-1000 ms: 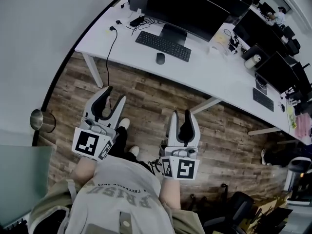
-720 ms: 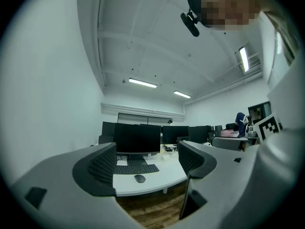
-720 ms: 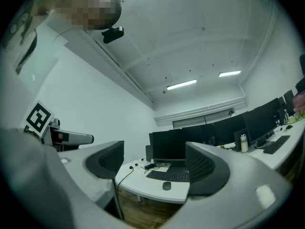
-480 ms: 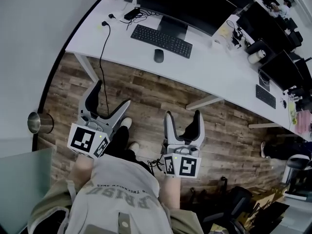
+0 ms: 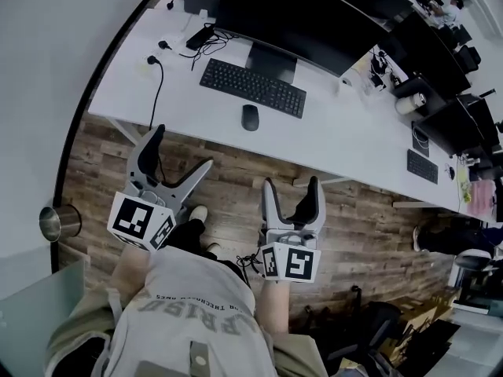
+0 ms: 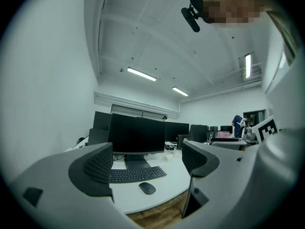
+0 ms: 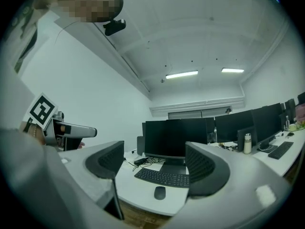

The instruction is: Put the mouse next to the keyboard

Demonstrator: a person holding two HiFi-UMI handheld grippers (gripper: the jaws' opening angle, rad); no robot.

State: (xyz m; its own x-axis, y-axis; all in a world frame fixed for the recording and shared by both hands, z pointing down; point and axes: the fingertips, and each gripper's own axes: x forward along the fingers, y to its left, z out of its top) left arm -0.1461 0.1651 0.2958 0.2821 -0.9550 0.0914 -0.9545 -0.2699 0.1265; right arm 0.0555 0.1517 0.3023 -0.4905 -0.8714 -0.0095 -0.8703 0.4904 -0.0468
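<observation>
A black mouse (image 5: 250, 117) lies on the white desk (image 5: 346, 136), just in front of the black keyboard (image 5: 252, 87) and a small gap away from it. Both grippers hover over the wooden floor, short of the desk's front edge. My left gripper (image 5: 179, 151) has its jaws opening, with nothing between them. My right gripper (image 5: 291, 187) is open and empty. In the left gripper view, the mouse (image 6: 147, 188) and keyboard (image 6: 136, 174) show between the gripper's (image 6: 147, 159) jaws, far off. The right gripper view frames the mouse (image 7: 159, 192) and keyboard (image 7: 163, 177) beyond the gripper (image 7: 155, 163).
A large dark monitor (image 5: 306, 22) stands behind the keyboard. A black cable (image 5: 153, 93) hangs off the desk's left end. More monitors and a second keyboard (image 5: 422, 166) sit to the right. A metal bin (image 5: 53, 222) stands on the floor at the left.
Both grippers' jaws have spread from nearly closed to wide apart. The desk with the mouse and keyboard has come nearer in the head view.
</observation>
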